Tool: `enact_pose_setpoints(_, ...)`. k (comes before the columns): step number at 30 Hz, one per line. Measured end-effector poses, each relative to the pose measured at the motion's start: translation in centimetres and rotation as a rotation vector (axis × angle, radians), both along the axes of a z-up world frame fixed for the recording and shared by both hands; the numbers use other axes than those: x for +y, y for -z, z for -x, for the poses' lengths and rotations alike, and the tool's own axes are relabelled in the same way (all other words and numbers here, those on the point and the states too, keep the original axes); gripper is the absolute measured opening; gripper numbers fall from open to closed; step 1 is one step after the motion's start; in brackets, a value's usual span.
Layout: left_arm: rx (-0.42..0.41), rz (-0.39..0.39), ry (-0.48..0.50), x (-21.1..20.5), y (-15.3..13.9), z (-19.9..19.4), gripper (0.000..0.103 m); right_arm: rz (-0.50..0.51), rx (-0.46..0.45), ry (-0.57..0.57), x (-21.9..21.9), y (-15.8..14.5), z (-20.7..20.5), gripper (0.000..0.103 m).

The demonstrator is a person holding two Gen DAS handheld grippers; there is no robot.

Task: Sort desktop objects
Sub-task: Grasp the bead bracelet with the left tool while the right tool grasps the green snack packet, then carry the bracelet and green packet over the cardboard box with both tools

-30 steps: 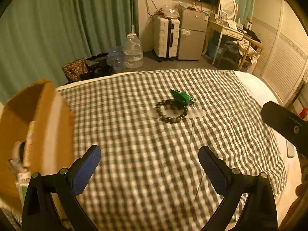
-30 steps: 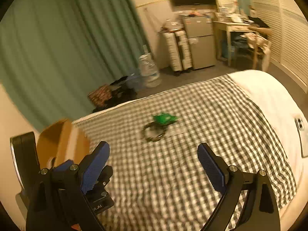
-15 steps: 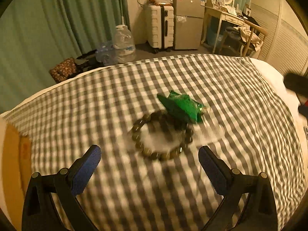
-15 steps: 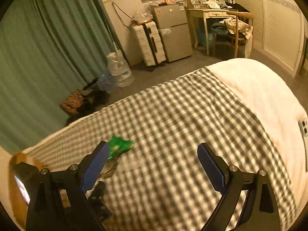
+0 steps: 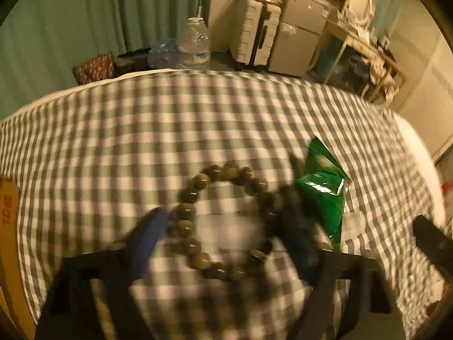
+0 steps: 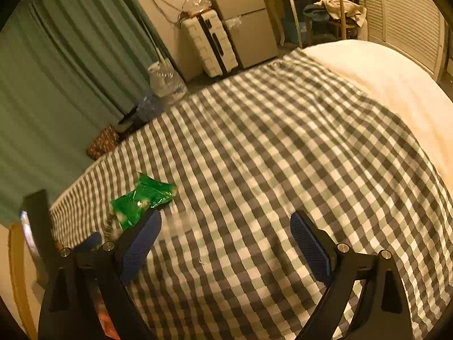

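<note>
Left wrist view: left gripper (image 5: 226, 235) sits low in the frame, heavily motion-blurred. Its blue pad (image 5: 147, 235) lies just left of the bead bracelet (image 5: 223, 223); the other finger is a dark smear at the bracelet's right side. Jaws stand apart on either side of the ring; whether they touch the beads, cannot tell. Bracelet lies flat on the checked cloth (image 5: 113, 141), lower centre of frame, over a pale clear plastic sheet (image 5: 352, 221) whose edge shows at the right. Green snack packet (image 5: 322, 187) lies just right of the bracelet, its lower part over the same sheet. Wooden box edge (image 5: 8, 249) at the far left border. Dark bar of the other tool at the right edge, lower half.

Beyond the bed edge, upper frame: water jug (image 5: 195, 42), white suitcase (image 5: 254, 34), green curtain (image 5: 85, 14).

Right wrist view: right gripper (image 6: 226, 240) at the bottom of the frame, jaws wide, nothing between them, over bare checked cloth (image 6: 283, 141). Green snack packet (image 6: 144, 198) sits just above the left pad, lower left of frame; a few beads peek out at its lower left. White bedding (image 6: 382, 85) at the right. Farther back: water jug (image 6: 167, 82), suitcase (image 6: 209, 45), small fridge (image 6: 243, 28), chair with clothes (image 6: 339, 8).
</note>
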State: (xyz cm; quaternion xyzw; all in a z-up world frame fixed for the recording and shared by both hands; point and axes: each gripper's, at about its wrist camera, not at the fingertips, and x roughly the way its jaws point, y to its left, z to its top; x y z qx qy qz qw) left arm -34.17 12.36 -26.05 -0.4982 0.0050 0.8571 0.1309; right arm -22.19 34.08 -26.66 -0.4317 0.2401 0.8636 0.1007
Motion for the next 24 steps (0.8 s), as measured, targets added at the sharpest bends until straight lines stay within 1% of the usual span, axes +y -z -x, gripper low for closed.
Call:
enact_pose_setpoints(1,-0.001,0.001,0.003,-0.6,-0.2,0.0,0.053,0.008,-0.002,-0.011,-0.3,0.3,0.3,0.093)
enact_pose_setpoints(2,-0.002,0.001,0.011,-1.2,-0.3,0.0,0.049,0.008,-0.002,-0.027,-0.8,0.4,0.5,0.093)
enact_pose_setpoints(4,-0.004,-0.003,0.018,-2.3,-0.4,-0.1,0.030,-0.013,-0.010,-0.072,-2.1,0.9,1.3,0.093)
enact_pose_setpoints(6,-0.005,-0.008,0.012,-3.2,-0.4,0.0,0.023,-0.041,-0.015,-0.095,-3.2,1.2,2.1,0.093)
enact_pose_setpoints(8,-0.011,-0.012,-0.010,-4.3,-0.3,0.0,0.023,-0.077,0.008,-0.127,-4.5,1.2,2.9,0.093)
enact_pose_setpoints(9,-0.009,-0.010,-0.016,-4.6,-0.2,0.0,0.021,-0.101,0.019,-0.144,-5.2,1.1,3.3,0.093)
enact_pose_setpoints(10,-0.004,-0.004,-0.019,-4.8,-0.2,-0.1,0.017,-0.125,0.025,-0.160,-6.0,1.1,3.6,0.093)
enact_pose_setpoints(12,0.002,0.011,-0.015,-4.6,0.0,-0.3,0.014,-0.145,0.023,-0.201,-7.5,1.3,4.4,0.093)
enact_pose_setpoints(15,-0.015,-0.008,-0.015,-4.4,0.4,0.2,0.015,-0.113,0.017,-0.235,-8.9,1.2,5.6,0.091)
enact_pose_setpoints(17,-0.006,-0.013,-0.009,-4.3,0.8,0.9,0.016,-0.149,-0.016,-0.259,-10.1,1.7,6.7,0.091)
enact_pose_setpoints(19,0.000,-0.014,-0.001,-3.9,0.8,1.4,0.016,-0.165,-0.052,-0.283,-11.0,2.9,7.5,0.067)
enact_pose_setpoints(20,0.005,-0.015,0.005,-4.0,0.7,1.4,0.015,-0.168,-0.072,-0.282,-11.3,3.4,7.7,0.048)
enact_pose_setpoints(22,0.020,-0.023,0.021,-4.0,0.5,1.4,0.011,-0.191,-0.046,-0.285,-11.6,3.3,7.1,0.042)
enact_pose_setpoints(23,0.027,-0.026,0.030,-4.2,0.3,1.2,0.011,-0.192,-0.045,-0.291,-11.6,3.1,6.8,0.039)
enact_pose_setpoints(24,0.027,-0.029,0.033,-4.4,0.1,1.0,0.011,-0.191,-0.038,-0.294,-11.5,3.0,6.4,0.038)
